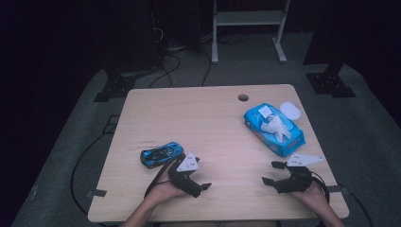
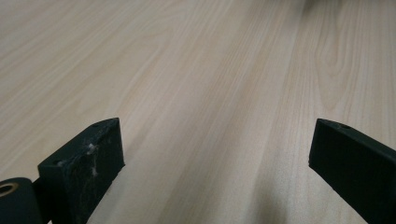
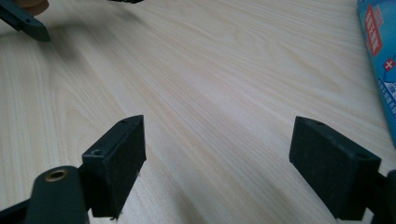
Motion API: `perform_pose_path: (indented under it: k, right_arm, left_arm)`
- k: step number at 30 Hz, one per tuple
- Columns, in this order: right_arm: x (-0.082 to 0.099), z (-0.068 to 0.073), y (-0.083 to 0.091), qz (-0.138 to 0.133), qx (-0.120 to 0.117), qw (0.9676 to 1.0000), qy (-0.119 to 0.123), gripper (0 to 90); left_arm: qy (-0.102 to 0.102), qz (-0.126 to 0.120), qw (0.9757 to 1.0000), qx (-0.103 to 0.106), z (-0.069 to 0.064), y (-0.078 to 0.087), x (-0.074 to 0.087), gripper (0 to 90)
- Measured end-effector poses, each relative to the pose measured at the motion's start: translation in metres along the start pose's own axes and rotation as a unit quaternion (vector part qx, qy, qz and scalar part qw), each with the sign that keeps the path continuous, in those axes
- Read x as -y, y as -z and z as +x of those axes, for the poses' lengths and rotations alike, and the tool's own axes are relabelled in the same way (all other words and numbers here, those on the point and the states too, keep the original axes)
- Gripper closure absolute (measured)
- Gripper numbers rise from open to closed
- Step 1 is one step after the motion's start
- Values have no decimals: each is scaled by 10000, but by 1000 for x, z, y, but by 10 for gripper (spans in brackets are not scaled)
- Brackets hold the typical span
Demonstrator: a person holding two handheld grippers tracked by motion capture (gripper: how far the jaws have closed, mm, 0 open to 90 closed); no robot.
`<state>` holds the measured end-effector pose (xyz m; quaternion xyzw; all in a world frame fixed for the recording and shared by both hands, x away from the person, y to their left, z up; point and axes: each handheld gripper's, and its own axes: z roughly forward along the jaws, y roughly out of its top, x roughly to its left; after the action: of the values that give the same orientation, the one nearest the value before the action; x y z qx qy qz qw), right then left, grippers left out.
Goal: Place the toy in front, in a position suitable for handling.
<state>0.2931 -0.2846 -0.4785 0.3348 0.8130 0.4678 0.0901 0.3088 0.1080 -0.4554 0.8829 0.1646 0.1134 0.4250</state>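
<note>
Left claw (image 1: 201, 172) spread near toy car (image 1: 161, 154), right claw (image 1: 273, 172) spread near wipes pack (image 1: 274, 129), wooden bench (image 1: 189, 118)

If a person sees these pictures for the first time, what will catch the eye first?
Probably the bright blue wet-wipes pack at the table's far right, a white wipe sticking out and its round white lid open. Next, the blue toy car near the left front, just beyond the open left gripper. The right gripper is open too, over bare wood.

Bare worktop (image 1: 208, 123) lies open ahead of me; toy car (image 1: 161, 154) at ten o'clock, wipes pack (image 1: 274, 129) at two.
</note>
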Motion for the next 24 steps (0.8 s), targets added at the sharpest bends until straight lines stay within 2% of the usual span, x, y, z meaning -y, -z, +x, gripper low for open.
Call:
perform_pose_path:
  k: [1, 2, 4, 9, 12, 15, 19, 24]
  right_arm:
    - [0, 0, 0, 0, 0, 10000, 0, 179]
    - [0, -2, -1, -6, -30, 10000, -25, 179]
    - [0, -2, -1, -15, -44, 10000, -34, 179]
    - [-3, 2, 0, -44, -45, 10000, 14, 179]
    - [-4, 4, -1, -62, -63, 10000, 37, 179]
    - [-6, 5, -3, -49, -69, 10000, 31, 179]
    - [-5, 6, -3, 5, -107, 9999, 62, 179]
    - [-5, 7, -3, 31, -163, 9998, 75, 179]
  left_arm:
    - [-103, 15, 9999, -102, 3, 3, 0, 25]
    - [-107, -9, 9998, -145, 4, 5, 0, 25]
    - [-75, -48, 9999, -146, 6, 9, 2, 26]
    - [-209, -21, 9994, -278, 14, 26, 4, 25]
    - [-214, -45, 9992, -331, 21, 35, 3, 26]
    - [-288, 6, 9985, -459, 33, 48, 1, 25]
    - [-380, 198, 9969, -655, 50, 63, 3, 26]
    - [-394, 353, 9954, -805, 69, 73, 9, 25]
